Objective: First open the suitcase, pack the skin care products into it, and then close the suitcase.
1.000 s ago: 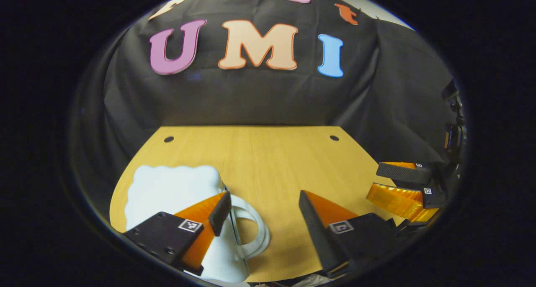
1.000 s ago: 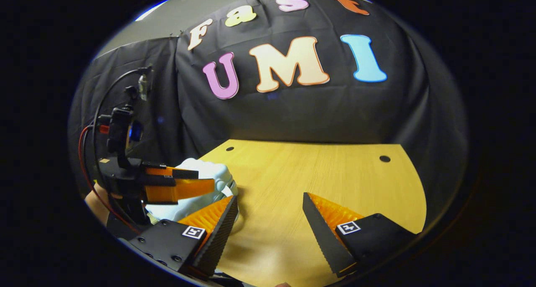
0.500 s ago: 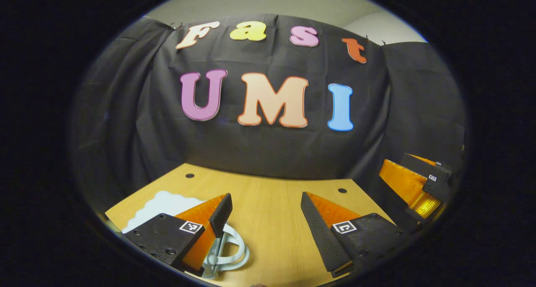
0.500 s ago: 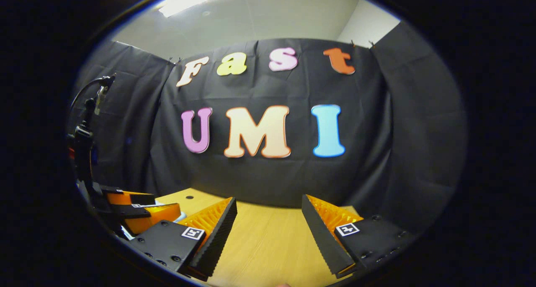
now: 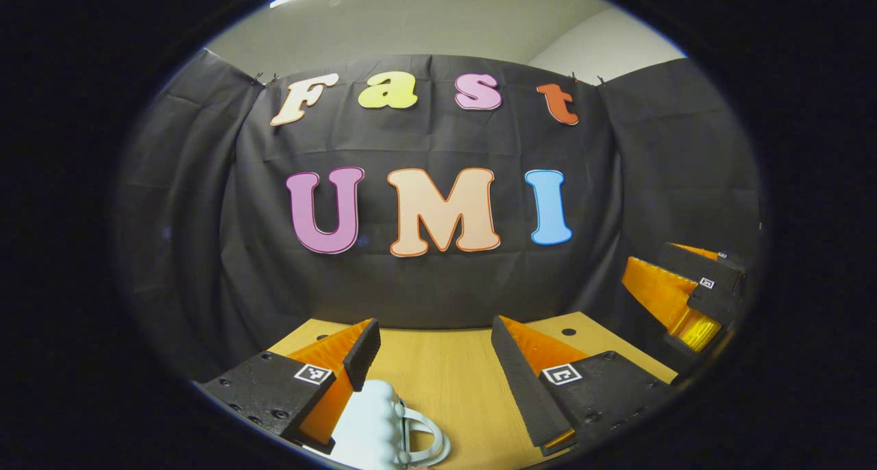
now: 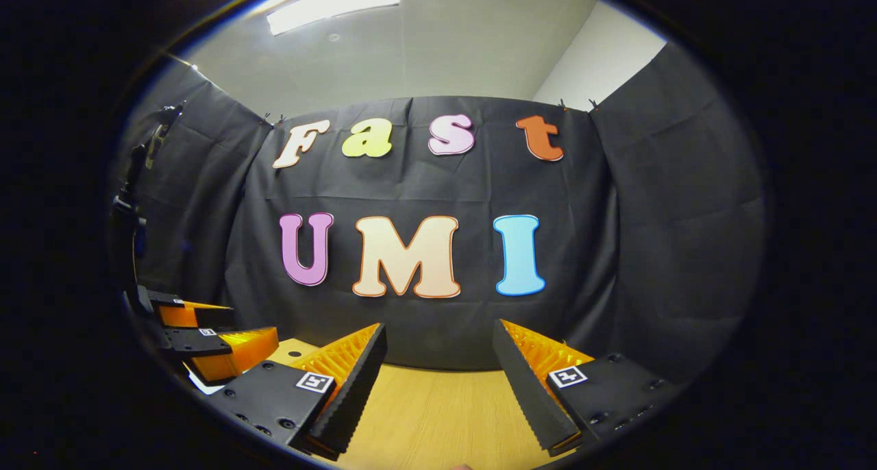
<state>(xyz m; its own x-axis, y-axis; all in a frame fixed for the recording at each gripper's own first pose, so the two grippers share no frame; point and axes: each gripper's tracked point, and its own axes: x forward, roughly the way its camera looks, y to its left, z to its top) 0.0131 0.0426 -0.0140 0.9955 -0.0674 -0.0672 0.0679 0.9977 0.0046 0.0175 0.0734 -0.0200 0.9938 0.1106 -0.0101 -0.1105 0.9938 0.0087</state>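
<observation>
Wooden table (image 5: 445, 374) bare between both tongs (agape) | white suitcase (image 5: 373, 422) at near edge

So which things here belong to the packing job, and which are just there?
Job:
- white suitcase, by the left gripper's own left finger
- left gripper, open
- right gripper, open

Just there:
- wooden table
- ceiling light

Both cameras sit low over the table (image 5: 445, 381) and look straight at the black wall (image 5: 438, 285), tipped up enough to catch the ceiling (image 6: 438, 52). The left gripper view has the right gripper (image 5: 685, 292) at its right edge. The right gripper view has the left gripper (image 6: 205, 333) at its lower left. Both share the wall and table.
</observation>
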